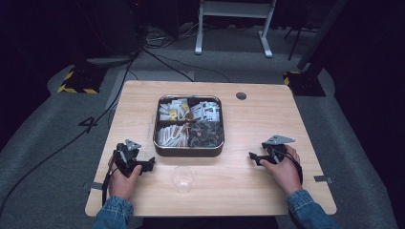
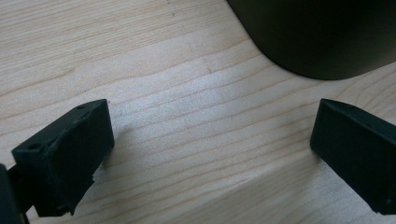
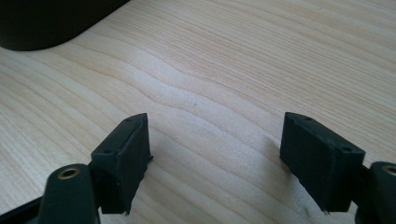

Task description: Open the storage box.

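A dark square tin [image 1: 188,150] with four compartments of sachets and small packets stands in the middle of the wooden table [image 1: 267,119]. A clear plastic cup [image 1: 182,178] stands just in front of it. My left gripper [image 1: 149,164] rests on the table at the front left, open, its jaws wide apart over bare wood [image 2: 210,135], pointing toward the tin's corner [image 2: 322,32]. My right gripper [image 1: 253,156] rests at the front right, open too, with bare wood [image 3: 215,130] between its jaws and the tin's dark corner [image 3: 42,23] at the upper left.
Bare wood lies on both sides of the tin. A cable port [image 1: 241,95] sits in the table's far edge. Cables [image 1: 95,119] trail over the grey floor at the left, and a white desk frame [image 1: 234,24] stands beyond the table.
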